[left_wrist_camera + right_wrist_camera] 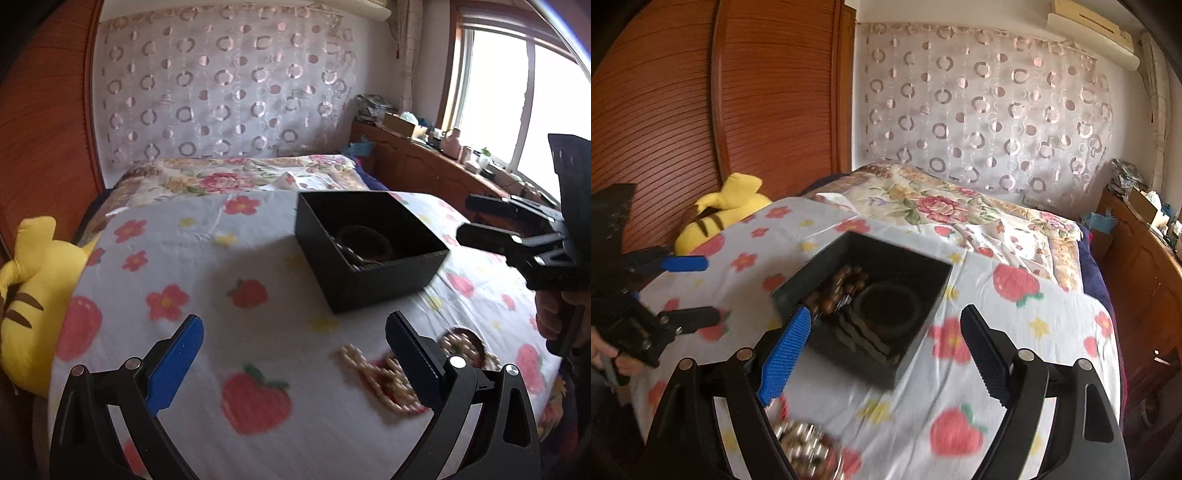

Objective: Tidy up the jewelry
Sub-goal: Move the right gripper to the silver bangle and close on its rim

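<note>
An open black box [373, 280] sits on the flowered sheet. It holds a dark bangle [886, 306], brown beads [834, 291] and dark flat strips [857, 336]. My left gripper [295, 319] is open over the sheet, in front of the box, with nothing between its blue pads. A pale beaded string [380, 380] and a round beaded piece [461, 343] lie by its right finger. My right gripper [885, 311] hovers open at the box's near side, empty. Shiny pale beads [805, 446] lie blurred below it. Each gripper shows in the other's view: right gripper [464, 218], left gripper [711, 288].
The bed's flowered sheet [221, 258] carries everything. A yellow striped plush [33, 288] lies at its left edge beside a wooden wardrobe [701, 110]. A folded floral quilt [923, 206] is behind the box. A wooden cabinet with clutter [424, 147] runs under the window at right.
</note>
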`<state>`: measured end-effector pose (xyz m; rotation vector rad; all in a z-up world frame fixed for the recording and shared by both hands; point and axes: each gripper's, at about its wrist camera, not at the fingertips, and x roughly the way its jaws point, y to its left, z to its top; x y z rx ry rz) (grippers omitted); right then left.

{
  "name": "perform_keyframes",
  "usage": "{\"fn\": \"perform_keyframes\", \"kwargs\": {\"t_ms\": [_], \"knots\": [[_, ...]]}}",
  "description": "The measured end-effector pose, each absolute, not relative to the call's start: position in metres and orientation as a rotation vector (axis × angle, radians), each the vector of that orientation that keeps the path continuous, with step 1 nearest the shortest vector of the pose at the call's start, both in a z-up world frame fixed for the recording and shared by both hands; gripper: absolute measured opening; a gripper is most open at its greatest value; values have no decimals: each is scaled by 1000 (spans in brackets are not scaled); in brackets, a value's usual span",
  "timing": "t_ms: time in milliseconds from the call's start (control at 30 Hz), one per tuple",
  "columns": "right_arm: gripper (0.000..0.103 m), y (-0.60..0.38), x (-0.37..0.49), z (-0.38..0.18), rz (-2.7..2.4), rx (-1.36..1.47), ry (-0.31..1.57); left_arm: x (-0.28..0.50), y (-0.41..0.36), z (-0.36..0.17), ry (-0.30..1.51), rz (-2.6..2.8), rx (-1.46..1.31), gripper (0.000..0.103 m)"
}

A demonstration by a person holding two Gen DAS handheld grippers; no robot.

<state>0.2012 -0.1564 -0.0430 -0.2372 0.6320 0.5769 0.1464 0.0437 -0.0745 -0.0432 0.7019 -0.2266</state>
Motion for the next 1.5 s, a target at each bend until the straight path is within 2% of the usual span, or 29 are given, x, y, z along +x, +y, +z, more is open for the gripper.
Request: {"fn": "perform_keyframes", "kwargs": {"t_ms": [533,1033,1300,1500], "knots": [[82,-159,140,-99,661,-263,778,102,32,-86,724,-263,-61,95],[61,-147,139,-112,732,-375,837,94,31,-89,735,-279,-68,95],[60,-144,144,-114,735,-379,835,94,29,-89,736,-282,-69,95],[60,-151,136,-102,709,-364,758,93,26,-91,743,-287,-67,95]]}}
